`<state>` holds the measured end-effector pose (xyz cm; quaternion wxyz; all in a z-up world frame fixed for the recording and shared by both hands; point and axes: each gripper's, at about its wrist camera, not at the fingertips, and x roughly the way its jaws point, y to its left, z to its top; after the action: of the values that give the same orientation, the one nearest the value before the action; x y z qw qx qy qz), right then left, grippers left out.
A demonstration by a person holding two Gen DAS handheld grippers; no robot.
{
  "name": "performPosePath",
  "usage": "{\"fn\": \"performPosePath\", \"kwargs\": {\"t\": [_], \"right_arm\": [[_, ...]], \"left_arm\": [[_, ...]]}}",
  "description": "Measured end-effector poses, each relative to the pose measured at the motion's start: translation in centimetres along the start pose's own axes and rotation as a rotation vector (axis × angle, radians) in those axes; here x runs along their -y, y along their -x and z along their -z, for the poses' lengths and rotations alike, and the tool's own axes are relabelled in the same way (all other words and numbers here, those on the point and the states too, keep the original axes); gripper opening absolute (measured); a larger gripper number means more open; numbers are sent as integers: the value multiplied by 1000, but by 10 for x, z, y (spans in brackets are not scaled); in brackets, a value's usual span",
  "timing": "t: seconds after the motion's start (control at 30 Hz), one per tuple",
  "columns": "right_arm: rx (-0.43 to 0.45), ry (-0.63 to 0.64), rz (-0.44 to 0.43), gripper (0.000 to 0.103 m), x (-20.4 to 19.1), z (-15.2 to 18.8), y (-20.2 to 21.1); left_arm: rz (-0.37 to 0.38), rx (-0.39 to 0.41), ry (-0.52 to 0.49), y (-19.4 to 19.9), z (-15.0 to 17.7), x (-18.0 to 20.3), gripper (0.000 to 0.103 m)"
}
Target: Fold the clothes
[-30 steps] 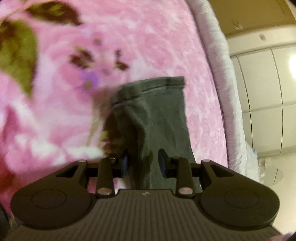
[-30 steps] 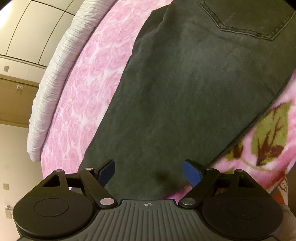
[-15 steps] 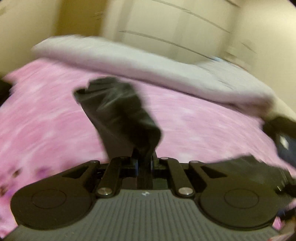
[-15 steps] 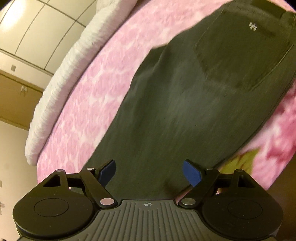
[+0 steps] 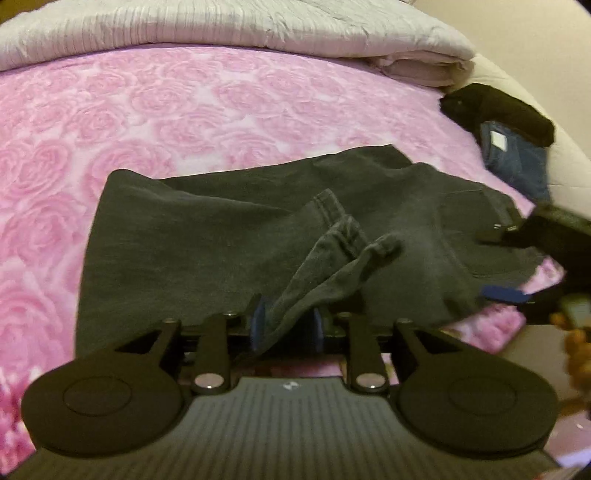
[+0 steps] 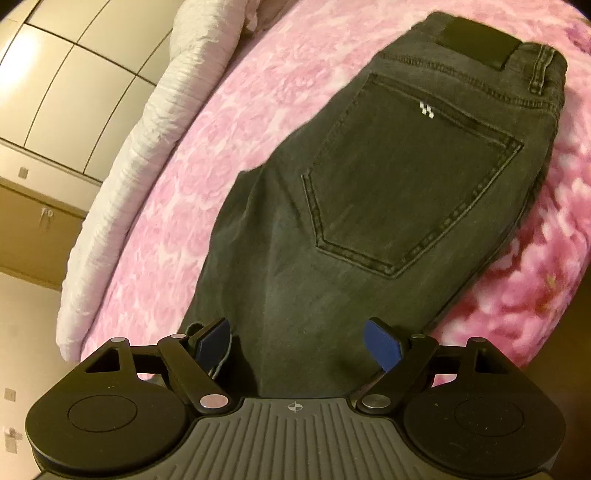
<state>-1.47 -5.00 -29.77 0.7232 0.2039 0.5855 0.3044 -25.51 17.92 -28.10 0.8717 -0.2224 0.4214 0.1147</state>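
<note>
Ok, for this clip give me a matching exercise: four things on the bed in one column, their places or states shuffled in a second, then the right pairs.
Things:
1. black jeans
2. jeans leg hem
3. grey quilt
4. blue denim garment

States:
A. folded along the far edge of the bed
B. draped between the left tongs, folded over the jeans
C. spread on the pink rose blanket, back pocket up
D. at the far right, partly under a black garment

Pairs: 1-C, 2-B, 3-A, 4-D
</note>
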Motion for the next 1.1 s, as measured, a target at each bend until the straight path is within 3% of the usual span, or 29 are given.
{"fn": "performPosePath", "kwargs": {"t": [0.17, 0.43, 0.63, 0.83, 0.87, 0.9, 0.93, 1.0, 1.1], "right_arm": [[-63, -44, -59, 84, -1, 9, -6], [-137, -222, -172, 83, -10, 60, -13], [-159, -429, -153, 83, -9, 121, -35], [-56, -382, -74, 83, -29, 131, -61], [-43, -365, -69, 77, -32, 131, -64], [-35, -334, -61, 48, -36, 131, -66], [-38, -287, -38, 37, -42, 130, -67], [-47, -206, 14, 26, -53, 128, -67], [15, -101, -13, 24, -72, 129, -57]], "left_arm": [[67, -19, -2, 23, 2, -11, 24], [72, -59, 46, 19, -9, -59, 23], [118, -107, 0, 17, -25, -94, 23], [146, -155, 32, 12, -29, -125, 22], [150, -160, 39, 12, -30, -129, 22], [154, -165, 44, 11, -30, -132, 22], [157, -170, 48, 11, -31, -134, 22], [161, -176, 46, 10, -33, -135, 22], [169, -178, 33, 8, -35, -134, 22]]}}
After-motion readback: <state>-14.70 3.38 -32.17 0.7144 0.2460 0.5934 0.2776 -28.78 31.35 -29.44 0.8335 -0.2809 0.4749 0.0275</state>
